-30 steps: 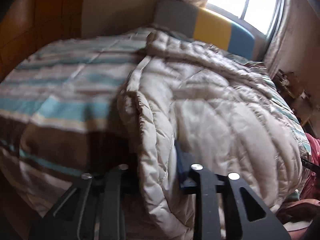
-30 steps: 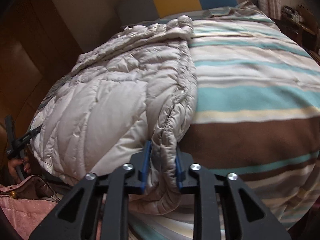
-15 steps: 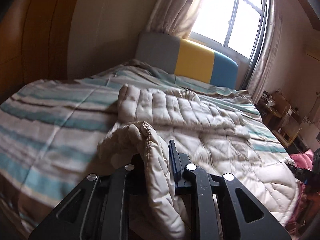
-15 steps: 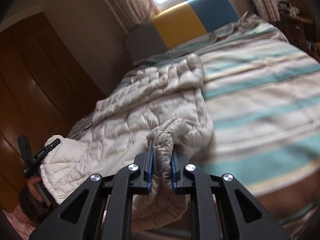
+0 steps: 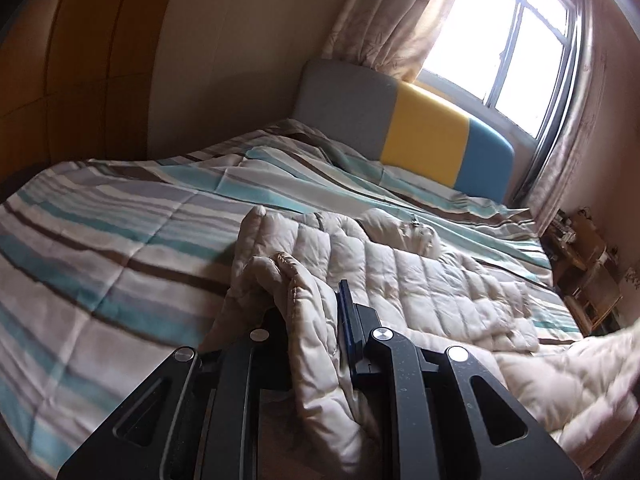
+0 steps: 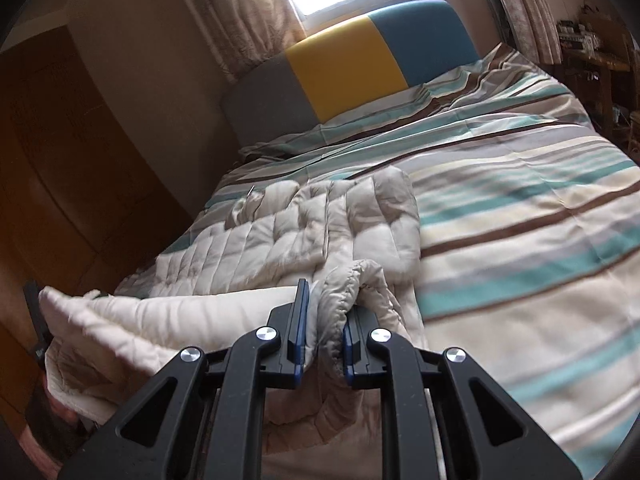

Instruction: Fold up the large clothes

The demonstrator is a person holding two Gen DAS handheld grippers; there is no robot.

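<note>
Quilted beige puffer coat (image 5: pixel 420 280) lies on striped bedspread (image 5: pixel 100 240), near the foot edge of the bed, its far end toward the headboard. Left gripper (image 5: pixel 312 312) clamped tight on a bunched fold of the coat's edge, fabric rising between the jaws and hanging down over the left finger; blue pad (image 5: pixel 347 320) of the right finger visible pressed against the fabric. Coat's near part lifted off the bedspread here, the rest flat. Headboard (image 5: pixel 424 136) in grey, yellow and blue panels at the far edge, under a bright window (image 5: pixel 508 40) with curtains. Right wrist view: right gripper (image 6: pixel 323 336) pinched on another bunched hem fold of the coat (image 6: pixel 304 232), both blue pads (image 6: pixel 298 332) squeezing it. Coat stretches left from this grip as a raised pale band toward the other gripper at the left edge, mostly hidden. Bedspread (image 6: pixel 520 240) bare to the right. Wooden wardrobe (image 6: pixel 60 160) on the left.
</note>
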